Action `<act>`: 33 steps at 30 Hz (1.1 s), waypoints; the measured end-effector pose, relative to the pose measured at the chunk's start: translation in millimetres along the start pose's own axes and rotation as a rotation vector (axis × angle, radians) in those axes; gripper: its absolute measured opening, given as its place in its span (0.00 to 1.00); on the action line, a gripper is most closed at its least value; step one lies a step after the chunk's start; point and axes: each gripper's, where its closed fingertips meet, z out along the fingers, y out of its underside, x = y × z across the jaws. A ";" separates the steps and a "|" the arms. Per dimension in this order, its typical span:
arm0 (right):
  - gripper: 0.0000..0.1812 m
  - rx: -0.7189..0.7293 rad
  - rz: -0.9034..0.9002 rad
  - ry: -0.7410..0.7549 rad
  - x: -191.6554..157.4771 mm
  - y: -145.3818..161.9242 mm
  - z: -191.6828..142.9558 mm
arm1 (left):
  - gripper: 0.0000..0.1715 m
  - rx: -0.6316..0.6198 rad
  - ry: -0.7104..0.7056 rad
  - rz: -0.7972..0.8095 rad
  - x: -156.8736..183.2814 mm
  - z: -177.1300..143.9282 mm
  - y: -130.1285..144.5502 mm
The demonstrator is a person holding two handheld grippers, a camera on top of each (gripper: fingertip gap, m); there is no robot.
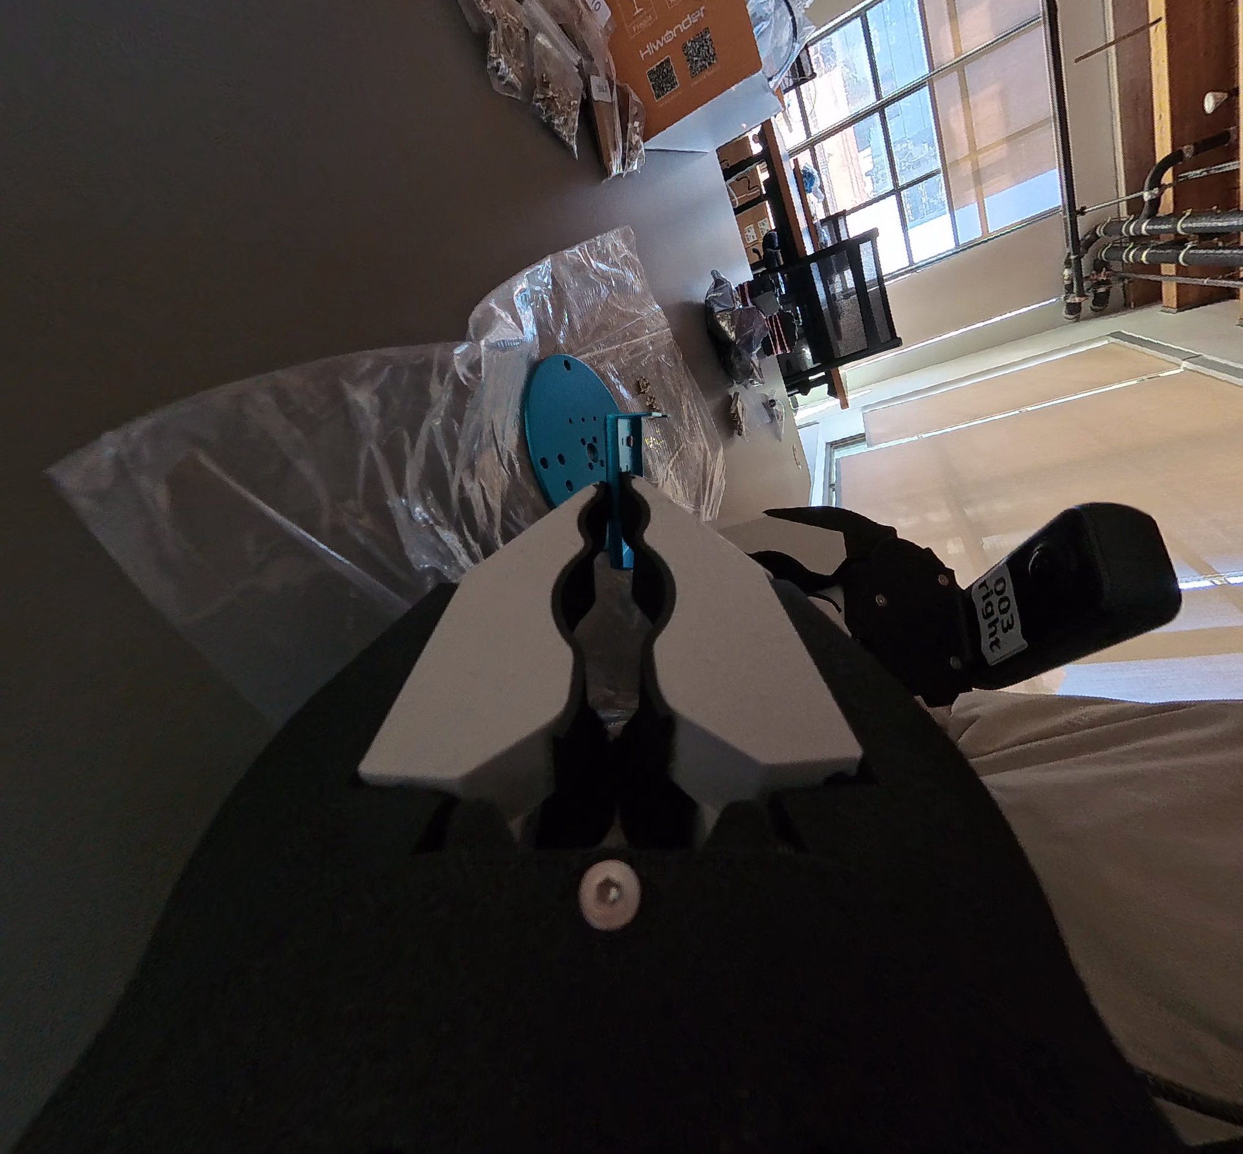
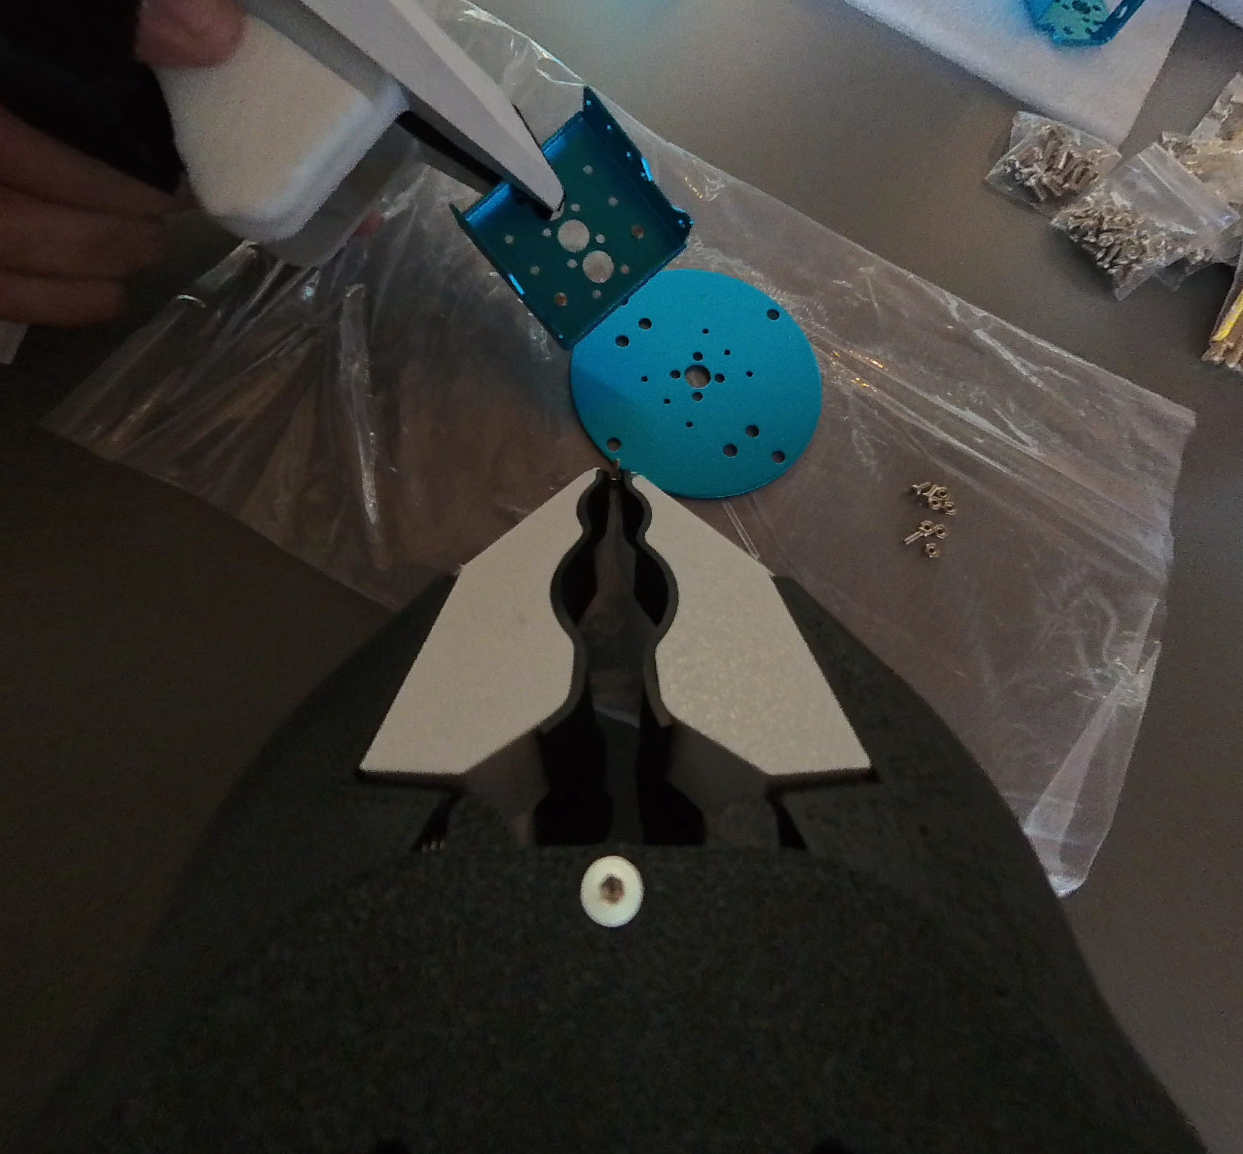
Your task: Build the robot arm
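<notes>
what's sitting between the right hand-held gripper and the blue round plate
Nothing visible. The right hand-held gripper has its tips at the near edge of the blue round plate. The blue bracket, held by the left hand-held gripper, sits at the plate's far edge, off that path.

Left wrist view: daylight from windows (image 1: 894, 132), blown out; table (image 1: 202, 180) dim, gripper body near-black in backlight. Strong fisheye bending at edges. Right wrist view: dim, even light; glare on plastic bag (image 2: 975, 449); top edge soft and smeared; disc (image 2: 696, 381) sharp.
</notes>
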 end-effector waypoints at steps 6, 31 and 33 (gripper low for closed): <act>0.00 -0.021 -0.266 0.005 -0.2 0.6 -2.2 | 0.01 -0.009 -0.018 0.018 -0.3 1.6 2.5; 0.00 0.132 0.264 -0.558 26.7 -23.6 -26.3 | 0.01 -0.013 -0.012 0.103 11.0 6.9 7.3; 0.00 0.118 0.163 -0.530 25.0 -18.7 -26.1 | 0.01 -0.013 -0.009 0.104 11.4 6.7 7.4</act>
